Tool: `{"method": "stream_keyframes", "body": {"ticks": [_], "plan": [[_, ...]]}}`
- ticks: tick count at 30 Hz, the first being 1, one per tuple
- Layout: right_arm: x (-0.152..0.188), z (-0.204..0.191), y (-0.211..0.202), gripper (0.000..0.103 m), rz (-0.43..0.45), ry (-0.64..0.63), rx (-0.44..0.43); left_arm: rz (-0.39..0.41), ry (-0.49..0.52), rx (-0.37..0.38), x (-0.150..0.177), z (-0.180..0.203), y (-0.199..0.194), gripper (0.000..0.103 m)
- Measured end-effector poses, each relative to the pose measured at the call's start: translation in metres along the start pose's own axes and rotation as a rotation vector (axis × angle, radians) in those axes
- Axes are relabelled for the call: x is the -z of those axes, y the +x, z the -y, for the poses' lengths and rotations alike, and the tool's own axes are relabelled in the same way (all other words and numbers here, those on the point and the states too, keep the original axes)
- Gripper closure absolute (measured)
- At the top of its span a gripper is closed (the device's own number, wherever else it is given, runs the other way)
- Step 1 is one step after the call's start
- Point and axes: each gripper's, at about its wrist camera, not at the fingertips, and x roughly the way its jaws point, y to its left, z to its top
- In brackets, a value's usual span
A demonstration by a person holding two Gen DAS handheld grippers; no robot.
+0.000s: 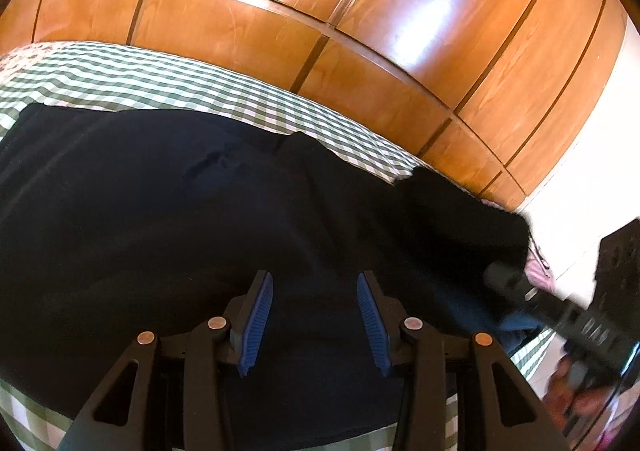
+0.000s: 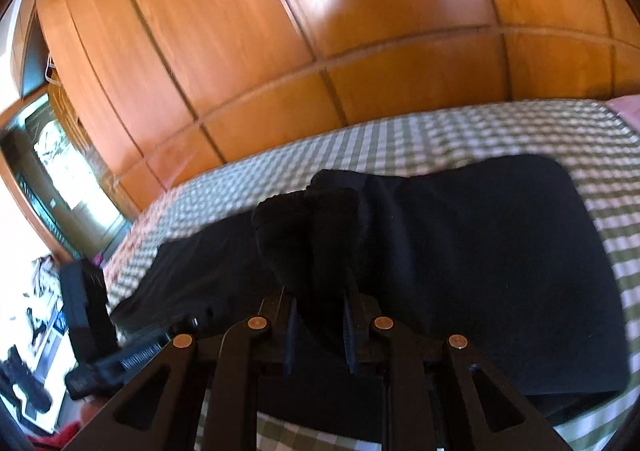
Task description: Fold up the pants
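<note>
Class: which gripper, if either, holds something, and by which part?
The right gripper pinches a bunched end of the dark pants; the left gripper is open, holding nothing.

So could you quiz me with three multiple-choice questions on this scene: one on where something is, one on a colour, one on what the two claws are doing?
1. Where do the pants lie?
A. on the checked bedspread
B. on a bare floor
C. inside a drawer

2. What colour are the left gripper pads?
A. red
B. blue
C. white

3. Which gripper grips cloth?
A. left
B. neither
C. the right gripper

Answers:
1 A, green-and-white checks show around the dark fabric.
2 B, both ribbed pads are blue.
3 C, a bunch of dark fabric is pinched between its fingers, while the left's stand apart with nothing between.
</note>
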Motion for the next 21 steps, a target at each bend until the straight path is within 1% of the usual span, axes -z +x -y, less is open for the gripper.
{"method": "stream_keyframes", "body": {"ticks": [3,5,8,10,12,13,14,15,16,17,19,21], "plan": [[0.010,-0.002,0.011,0.084,-0.033,-0.014,-0.004,0.003,-0.027,0.026,0.000,0.001,-0.001,0.058],[0.015,-0.003,0.016,0.084,-0.044,-0.023,-0.022,0.003,-0.042,0.048,-0.001,0.003,-0.001,0.058],[0.026,-0.003,0.026,0.080,-0.094,-0.040,-0.048,-0.015,-0.057,0.081,-0.001,0.006,0.001,0.058],[0.032,-0.002,0.026,0.077,-0.086,-0.043,-0.051,-0.027,-0.069,0.101,-0.002,0.008,0.002,0.058],[0.035,-0.003,0.022,0.068,-0.085,-0.055,-0.066,-0.031,-0.084,0.123,-0.003,0.010,0.002,0.058],[0.034,-0.002,0.018,0.064,-0.089,-0.056,-0.089,-0.031,-0.094,0.137,-0.003,0.011,0.002,0.058],[0.032,0.001,0.011,0.053,-0.087,-0.050,-0.114,-0.035,-0.108,0.157,-0.005,0.012,0.002,0.057],[0.032,0.003,0.004,0.044,-0.076,-0.040,-0.140,-0.038,-0.120,0.173,-0.006,0.012,0.002,0.055],[0.031,0.006,-0.006,0.042,-0.054,-0.028,-0.156,-0.037,-0.135,0.194,-0.008,0.014,0.003,0.049],[0.030,0.011,-0.019,0.042,-0.017,-0.021,-0.151,-0.037,-0.156,0.221,-0.010,0.015,0.003,0.041],[0.027,0.025,-0.042,0.042,0.055,-0.010,-0.124,-0.048,-0.194,0.267,-0.014,0.018,0.009,0.034],[0.023,0.048,-0.065,0.043,0.127,0.034,-0.091,-0.083,-0.202,0.268,-0.018,0.022,0.019,0.033]]}}
